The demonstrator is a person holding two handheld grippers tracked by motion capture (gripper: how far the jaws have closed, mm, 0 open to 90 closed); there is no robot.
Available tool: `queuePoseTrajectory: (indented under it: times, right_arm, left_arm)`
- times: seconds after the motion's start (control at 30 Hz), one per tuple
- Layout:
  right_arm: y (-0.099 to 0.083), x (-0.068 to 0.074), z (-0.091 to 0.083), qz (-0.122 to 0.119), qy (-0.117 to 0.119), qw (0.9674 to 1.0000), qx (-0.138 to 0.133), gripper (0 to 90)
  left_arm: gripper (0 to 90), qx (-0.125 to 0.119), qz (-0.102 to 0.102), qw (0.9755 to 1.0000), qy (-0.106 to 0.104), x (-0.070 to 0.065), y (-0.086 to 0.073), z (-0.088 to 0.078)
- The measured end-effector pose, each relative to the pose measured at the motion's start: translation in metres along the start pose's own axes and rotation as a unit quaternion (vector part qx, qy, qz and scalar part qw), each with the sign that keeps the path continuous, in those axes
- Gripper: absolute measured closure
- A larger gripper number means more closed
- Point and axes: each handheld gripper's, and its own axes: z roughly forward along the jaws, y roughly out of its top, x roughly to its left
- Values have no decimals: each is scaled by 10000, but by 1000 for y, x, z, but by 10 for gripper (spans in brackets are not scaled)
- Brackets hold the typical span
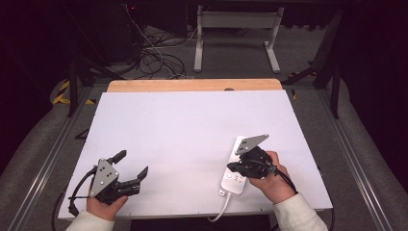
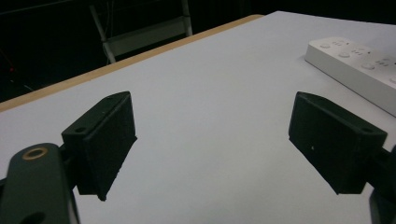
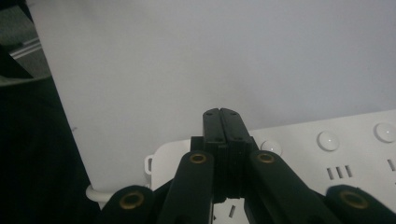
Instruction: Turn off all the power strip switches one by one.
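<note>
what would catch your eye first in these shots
The white power strip at the near right of the white table, with the right hand-held gripper over it, jaws shut together above its buttons. At the near left, the left hand-held gripper rests with its jaws wide apart, nothing between them.

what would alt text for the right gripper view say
The right gripper, its two black jaws shut flat against each other with nothing between them, sits over the cable end of a white power strip with round buttons. The strip lies on a white table.
</note>
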Motion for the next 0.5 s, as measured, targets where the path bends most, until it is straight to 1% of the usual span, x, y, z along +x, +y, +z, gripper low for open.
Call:
queuePoseTrajectory:
  times: [0.03, 0.07, 0.13, 0.3, 0.37, 0.5]
  right_arm:
    - [0, 0, 0, 0, 0, 10000, 0, 900]
    - [0, 0, 3, -7, -9, 10000, 95, 900]
    - [0, 0, 5, 8, 11, 9999, 125, 900]
    - [-1, 0, 12, 1, 5, 9995, 328, 900]
    - [-2, 2, 16, -51, -52, 9994, 342, 900]
    - [-3, 3, 19, -46, -41, 9992, 387, 900]
  left_arm:
    - [154, 4, 7, 10000, 9, 0, 0, 0]
    - [156, 7, 6, 10000, 12, 0, 0, 0]
    - [156, 18, -2, 10000, 23, 0, 0, 0]
    - [156, 26, 8, 10000, 35, 0, 0, 0]
    - [156, 32, 4, 10000, 35, 0, 0, 0]
    - [156, 41, 18, 10000, 60, 1, 0, 0]
